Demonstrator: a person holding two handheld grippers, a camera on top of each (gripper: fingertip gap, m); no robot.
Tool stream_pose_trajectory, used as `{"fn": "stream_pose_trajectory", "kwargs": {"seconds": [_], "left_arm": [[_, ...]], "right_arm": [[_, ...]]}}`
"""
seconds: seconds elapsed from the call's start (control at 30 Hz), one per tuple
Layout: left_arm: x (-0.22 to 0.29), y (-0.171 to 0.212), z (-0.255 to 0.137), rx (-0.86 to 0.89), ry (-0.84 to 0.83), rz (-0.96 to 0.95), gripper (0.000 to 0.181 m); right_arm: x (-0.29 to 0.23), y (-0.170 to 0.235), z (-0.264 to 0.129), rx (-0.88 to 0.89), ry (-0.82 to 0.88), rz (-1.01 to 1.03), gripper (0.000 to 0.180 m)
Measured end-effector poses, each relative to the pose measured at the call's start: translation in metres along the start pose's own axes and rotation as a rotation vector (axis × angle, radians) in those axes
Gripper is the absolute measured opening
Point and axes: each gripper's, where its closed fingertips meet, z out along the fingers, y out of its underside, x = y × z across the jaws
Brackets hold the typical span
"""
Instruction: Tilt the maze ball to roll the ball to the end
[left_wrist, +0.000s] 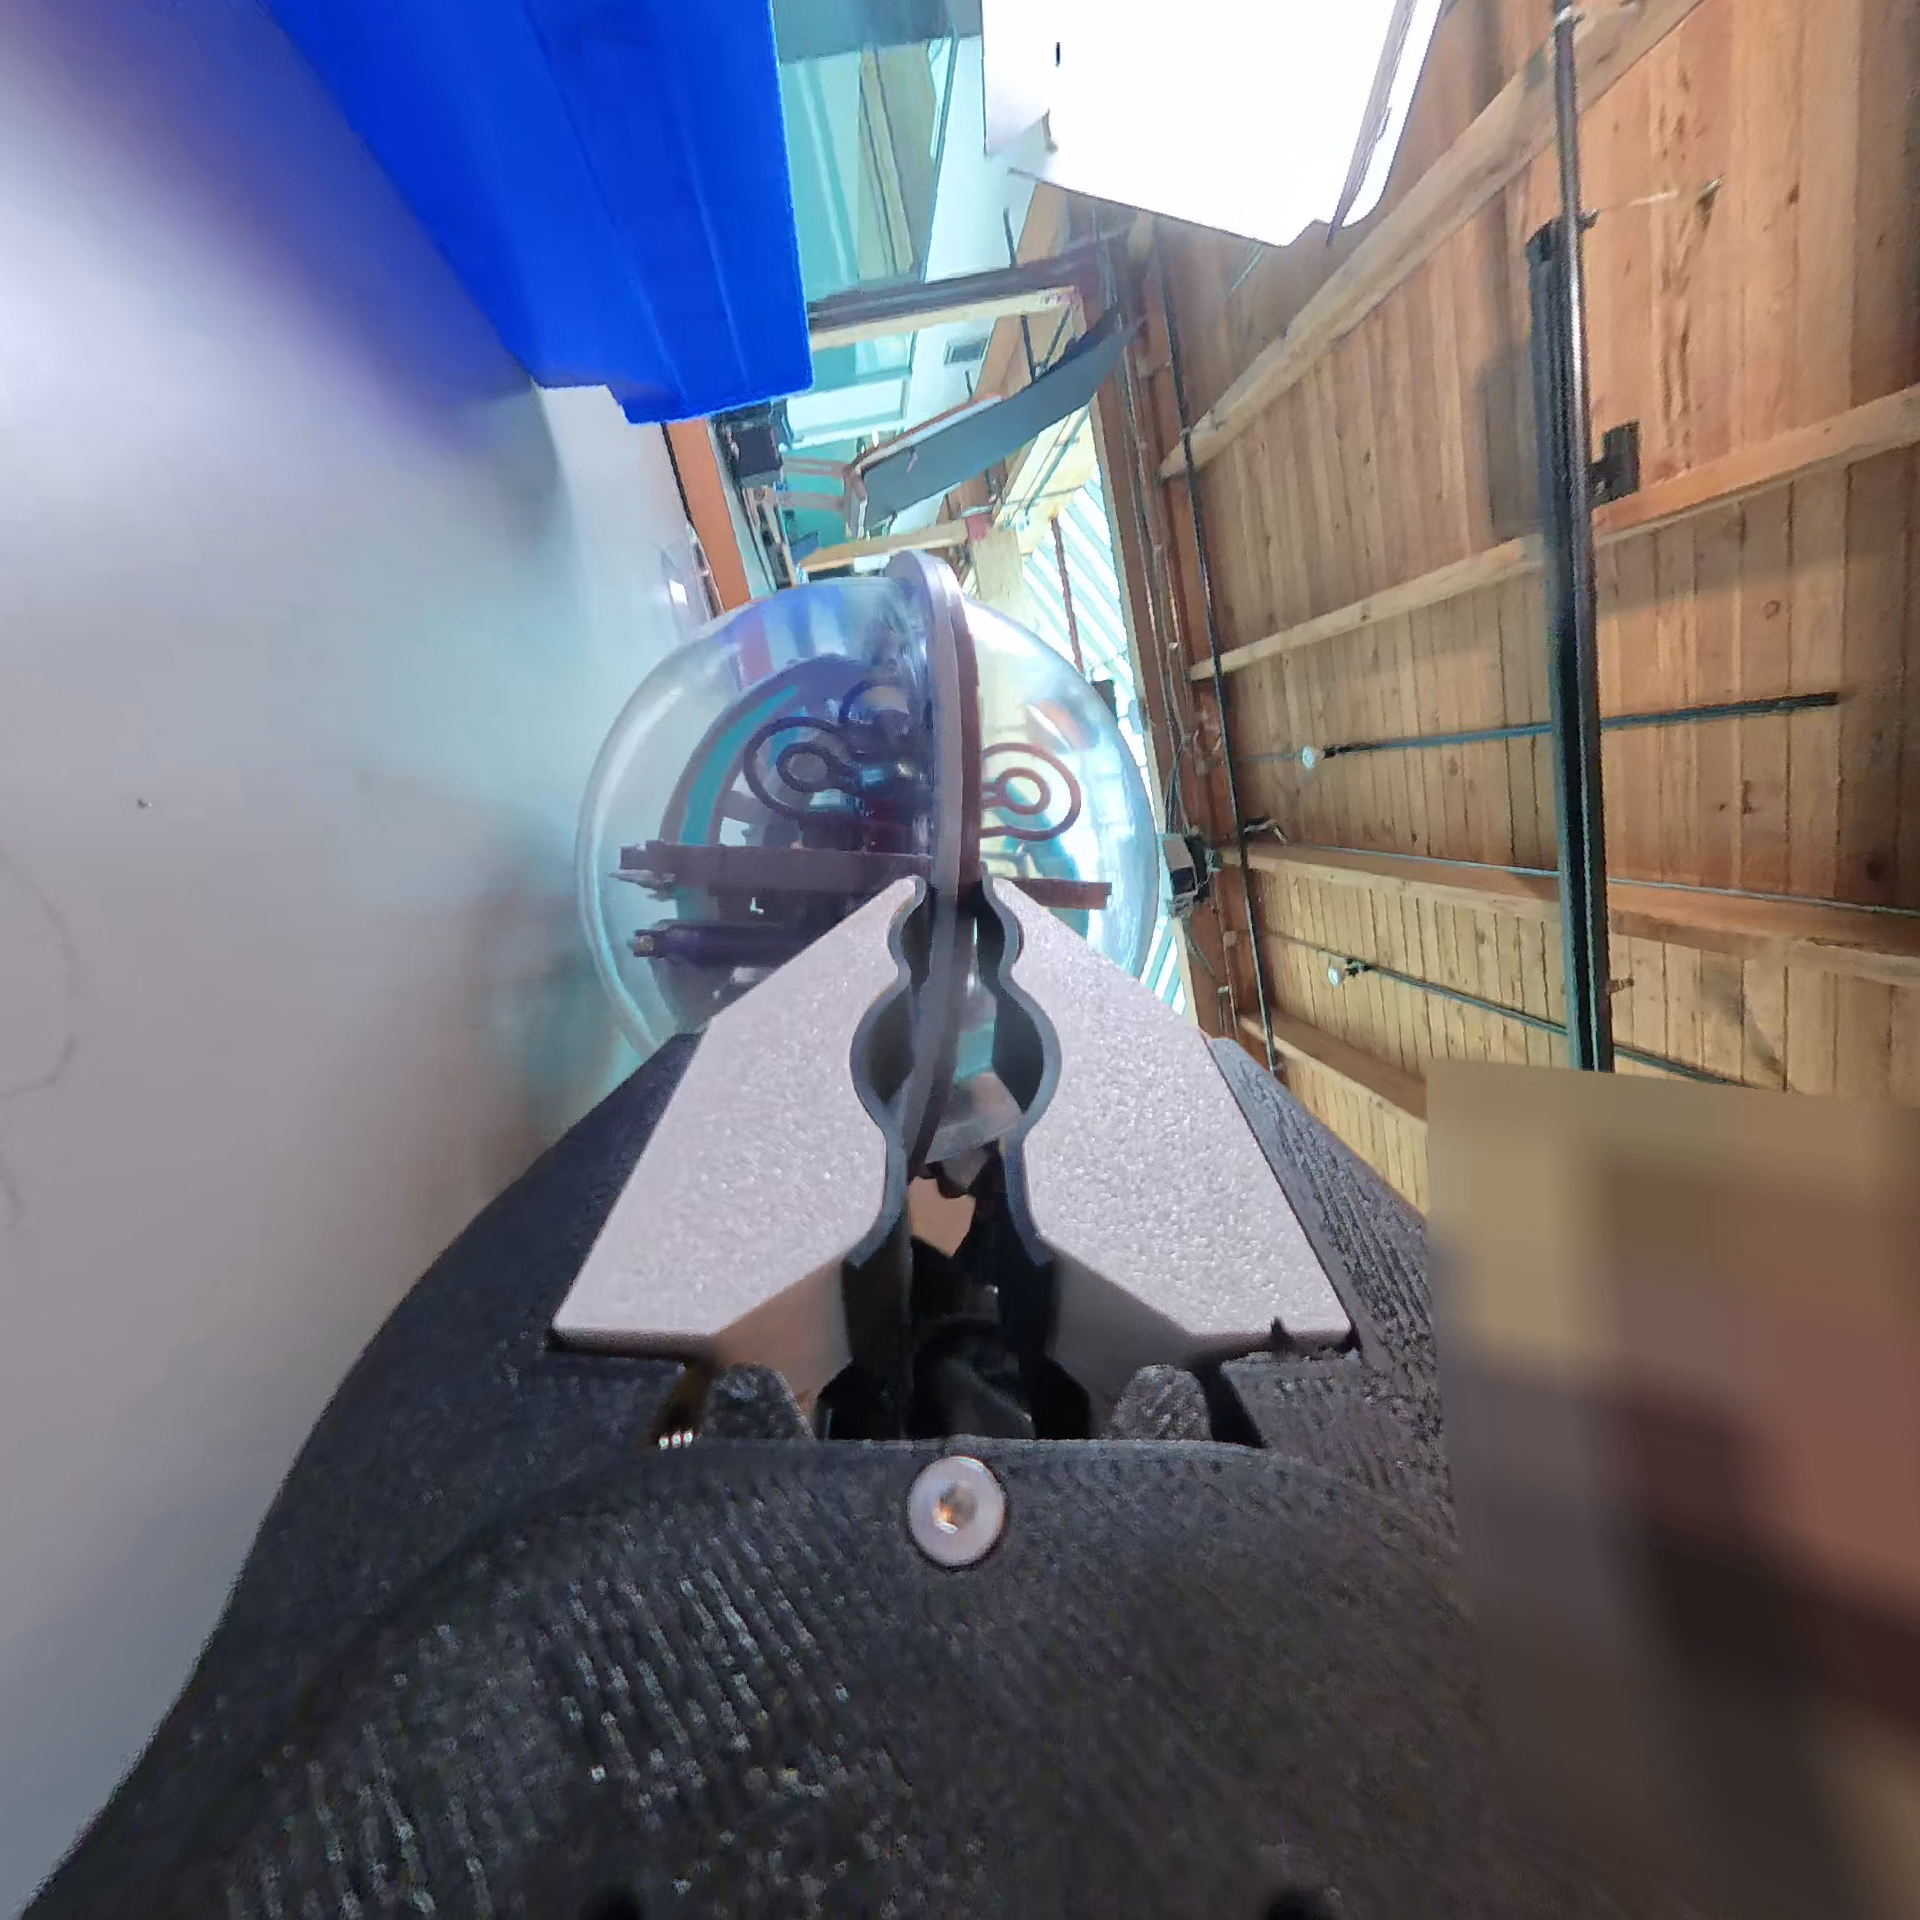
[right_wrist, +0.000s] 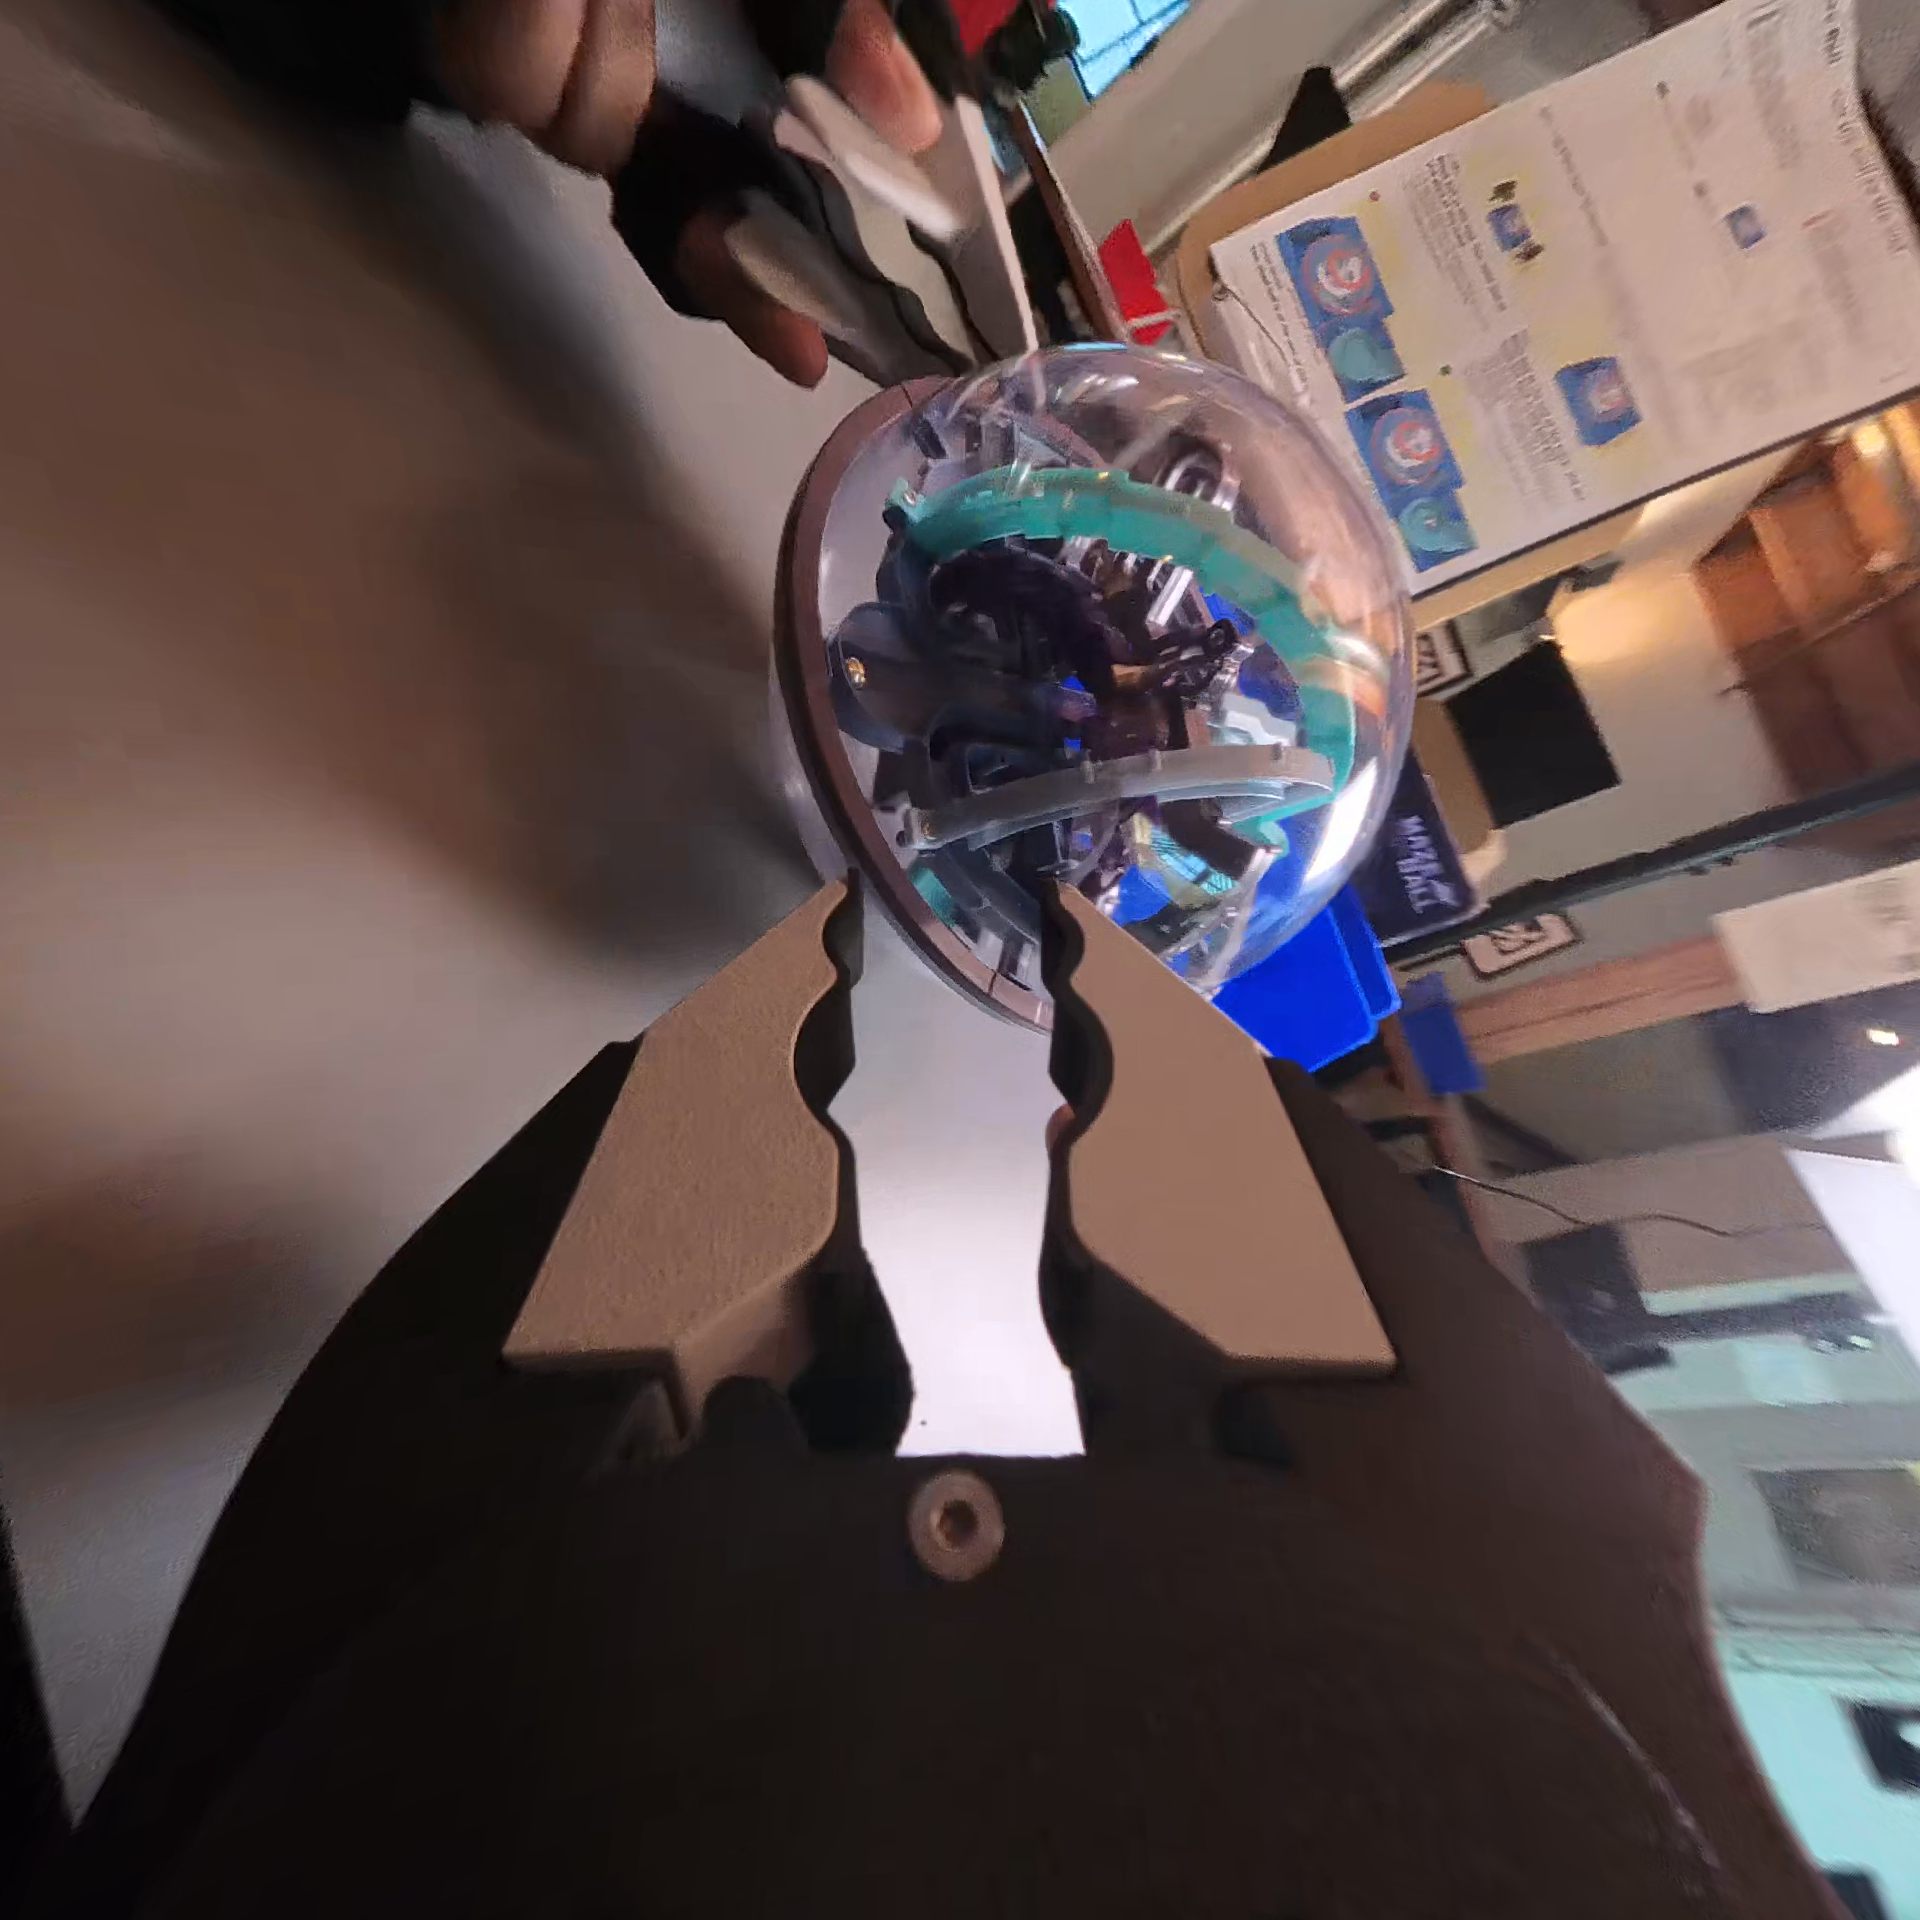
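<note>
The maze ball (left_wrist: 868, 810) is a clear sphere with teal, purple and brown tracks inside and a flat brown ring around its middle. It is held in the air. My left gripper (left_wrist: 951, 899) is shut on the ring's edge. In the right wrist view the maze ball (right_wrist: 1091, 665) fills the centre. My right gripper (right_wrist: 951, 899) is open, with the lower edge of the ring between its fingertips (right_wrist: 831, 935). The left gripper (right_wrist: 883, 281), in a person's hand, shows there clamped on the top of the ring. I cannot pick out the small ball inside.
A white tabletop (left_wrist: 260, 831) lies on the left, with a blue bin (left_wrist: 582, 187) on it. A wooden plank wall (left_wrist: 1558, 623) is on the right. A cardboard box bearing a printed sheet (right_wrist: 1558, 312) and the blue bin (right_wrist: 1309, 987) stand behind the ball.
</note>
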Motion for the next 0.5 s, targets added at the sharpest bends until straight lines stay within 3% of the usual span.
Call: {"fn": "stream_pose_trajectory", "kwargs": {"seconds": [0.27, 0.5], "left_arm": [[0.007, -0.002, -0.007, 0.105, 0.053, -0.033, 0.006], [0.016, 0.018, -0.006, 0.01, 0.04, 0.051, 0.006]], "right_arm": [[0.009, 0.004, 0.01, -0.053, 0.103, -0.092, 0.025], [0.034, -0.001, 0.012, 0.0, 0.05, 0.002, 0.03]]}}
